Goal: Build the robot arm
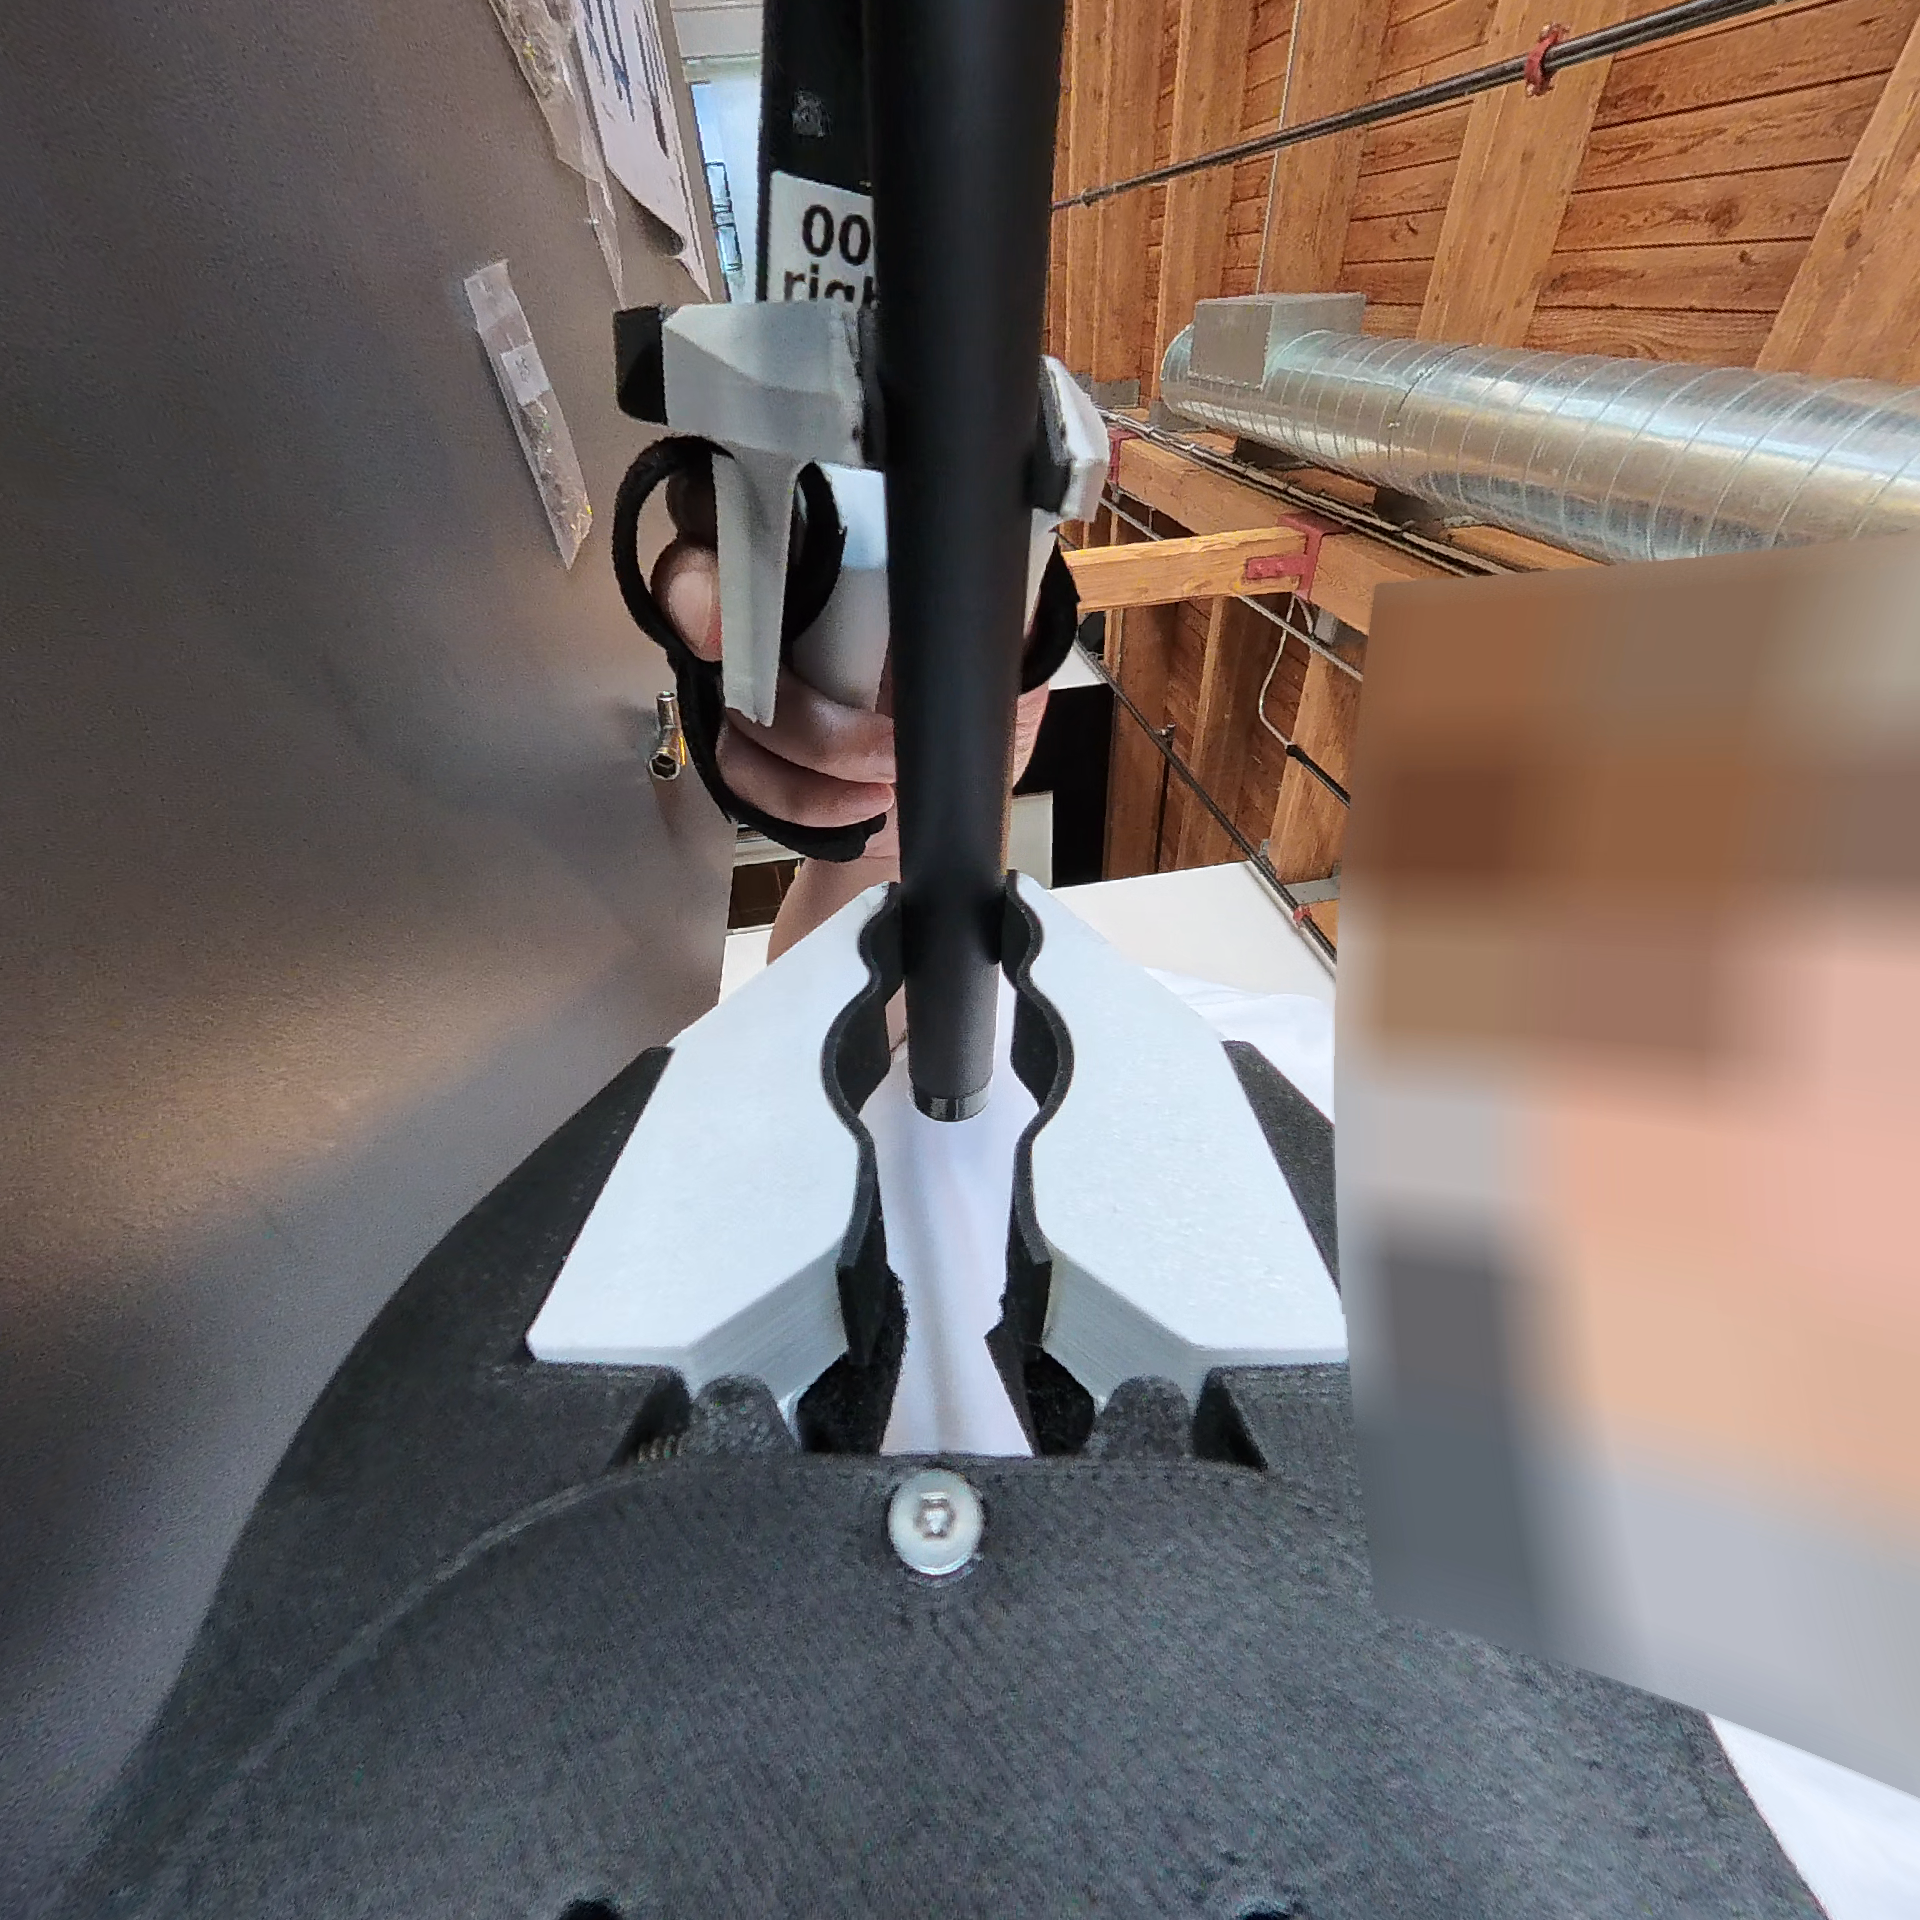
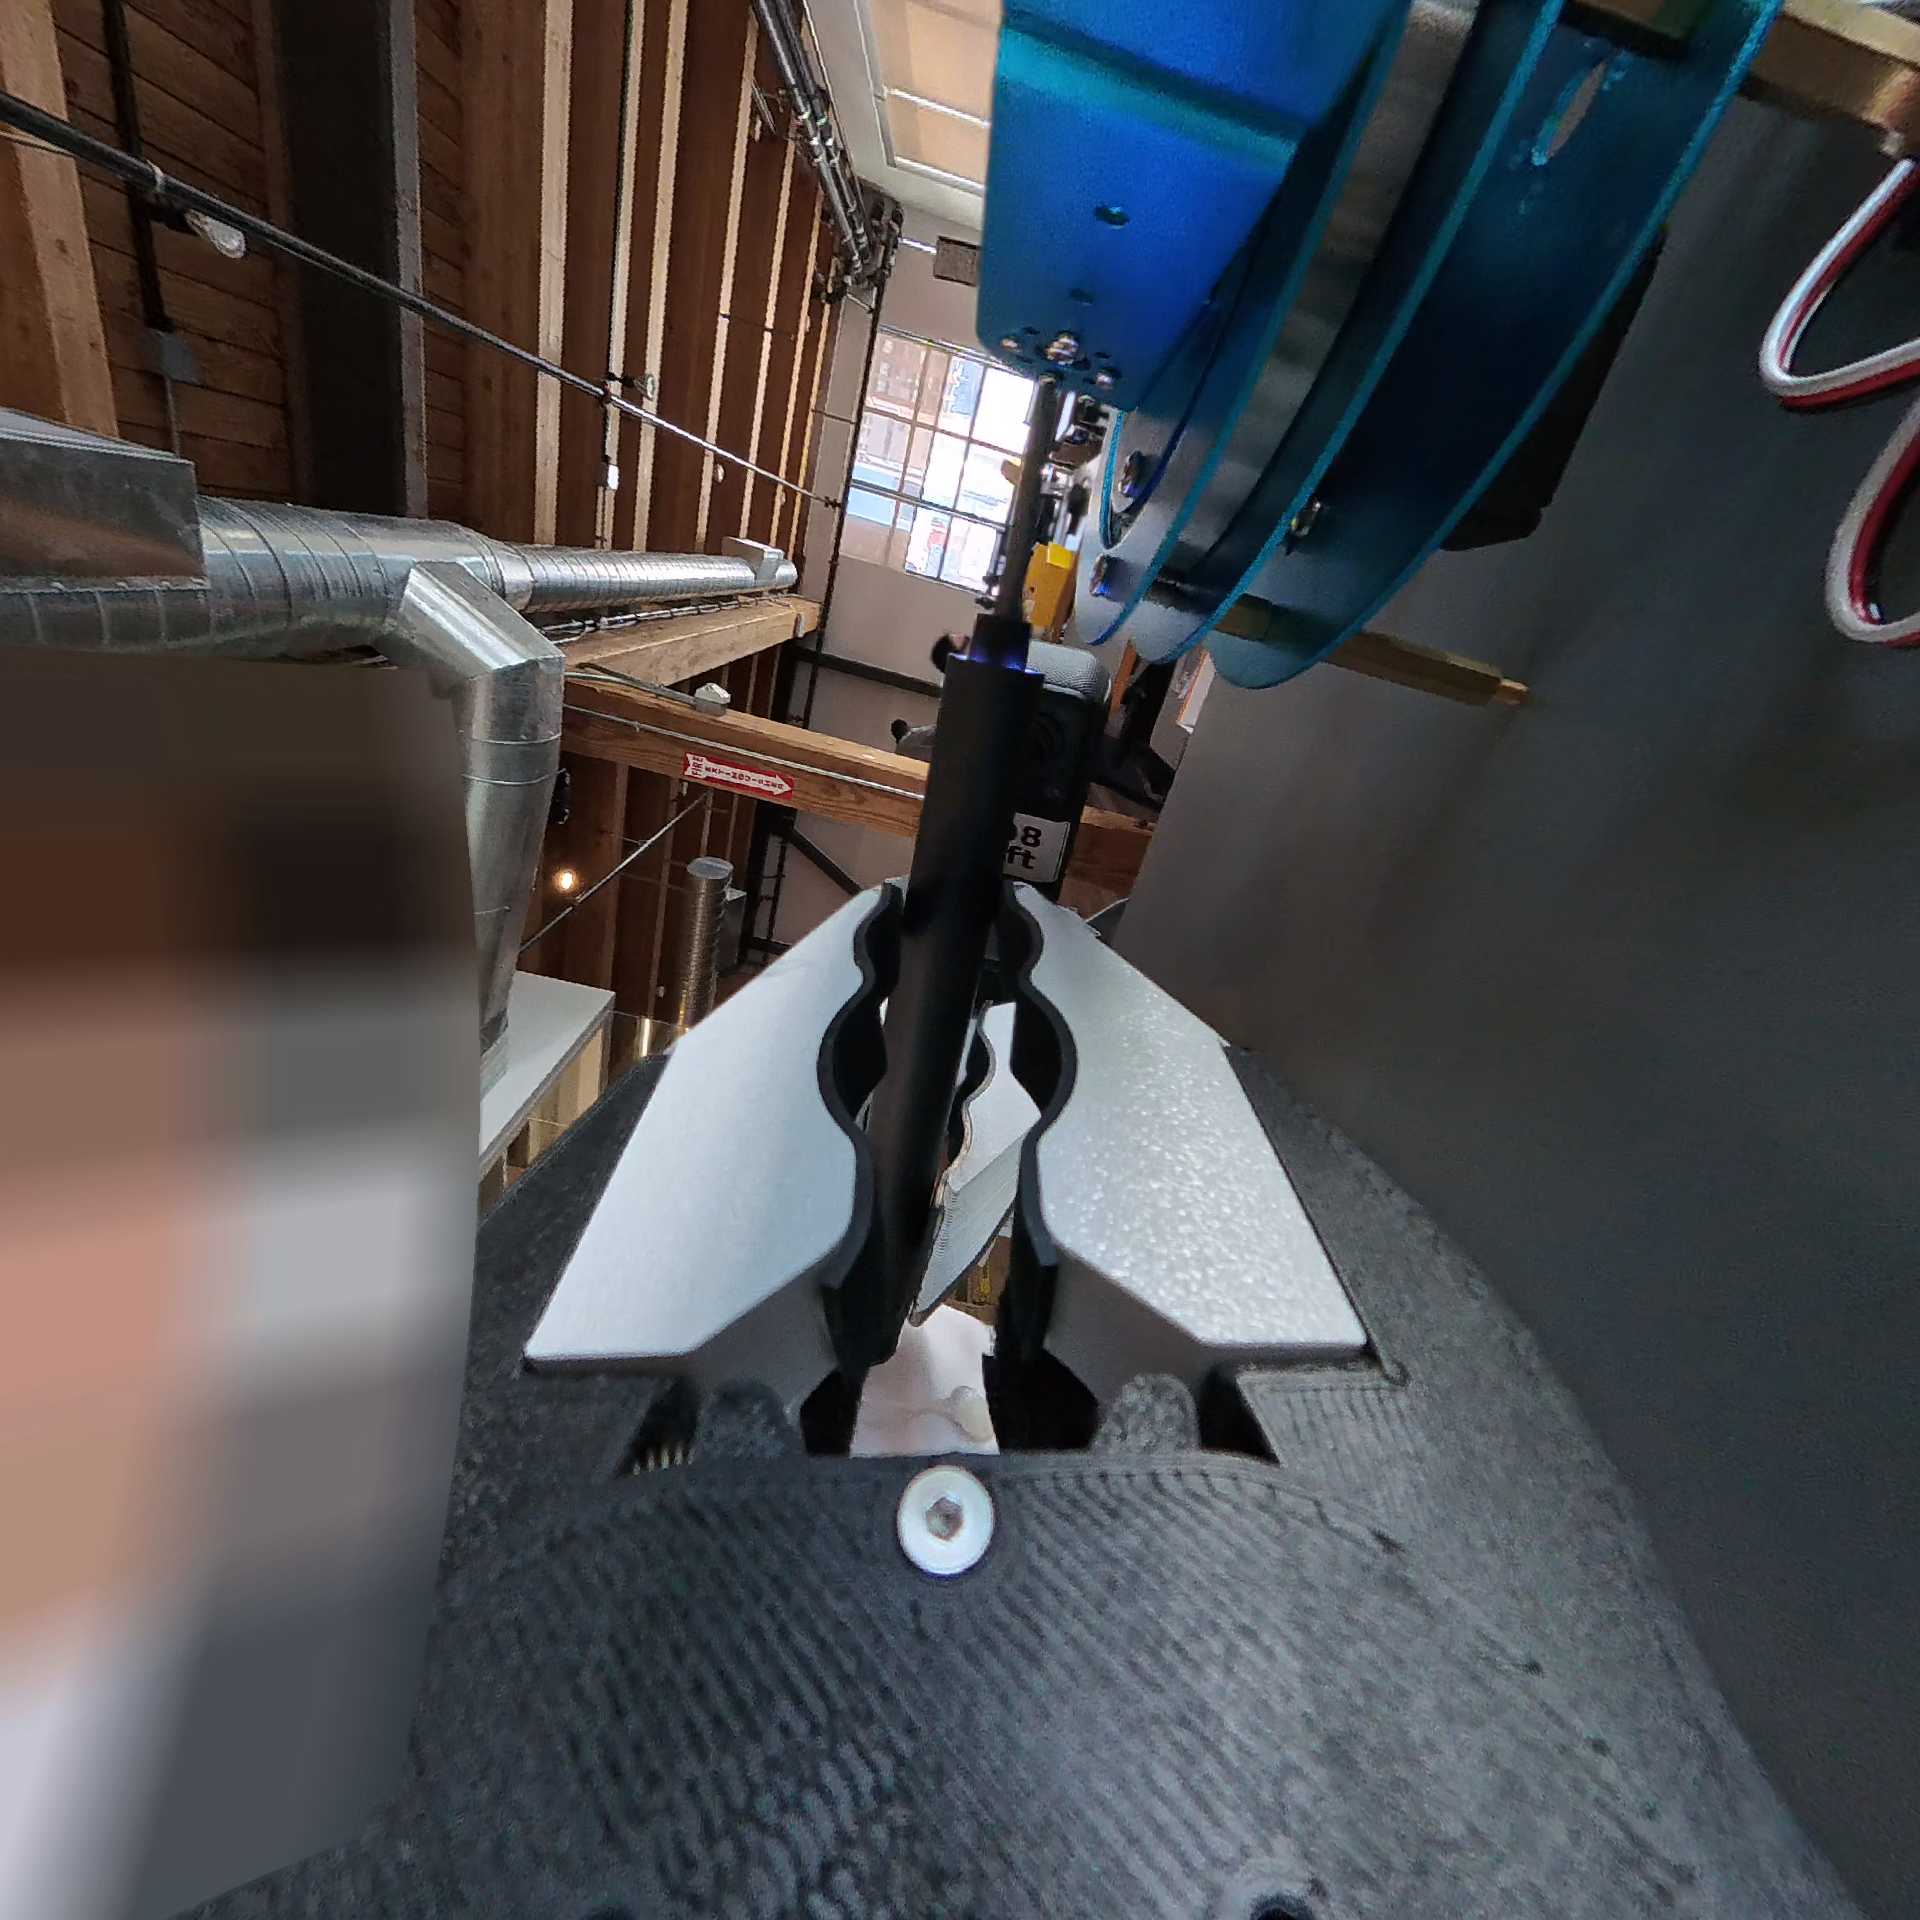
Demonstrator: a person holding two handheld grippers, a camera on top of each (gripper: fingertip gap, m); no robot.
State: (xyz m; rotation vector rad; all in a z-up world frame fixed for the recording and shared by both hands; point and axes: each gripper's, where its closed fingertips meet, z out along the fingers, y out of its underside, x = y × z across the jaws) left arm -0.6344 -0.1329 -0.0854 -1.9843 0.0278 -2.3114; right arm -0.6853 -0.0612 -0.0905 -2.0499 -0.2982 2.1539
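A black pen-shaped electric screwdriver (image 1: 956, 623) runs straight ahead between my left gripper's (image 1: 951, 904) white fingers, which are shut on its rear part; its end cap sits inside the jaws. Farther along, my right gripper (image 1: 956, 436), held by a hand (image 1: 810, 769), is shut on the same tool. In the right wrist view my right gripper (image 2: 951, 904) clamps the screwdriver (image 2: 956, 831), and its thin bit (image 2: 1029, 488) reaches a screw (image 2: 1060, 348) on a blue plate assembly (image 2: 1143, 177). A finger (image 2: 977, 1164) of the left gripper shows behind the tool.
A grey panel (image 1: 260, 727) stands close on the left with small plastic bags (image 1: 525, 416) stuck to it; it also fills the right of the right wrist view (image 2: 1558, 1039). Red-and-white wires (image 2: 1849, 343) and a brass standoff (image 2: 1455, 675) are near the blue plates. A metal duct (image 1: 1558, 436) runs along the wooden wall. The tips of one gripper are about 8 cm away from the tips of the other.
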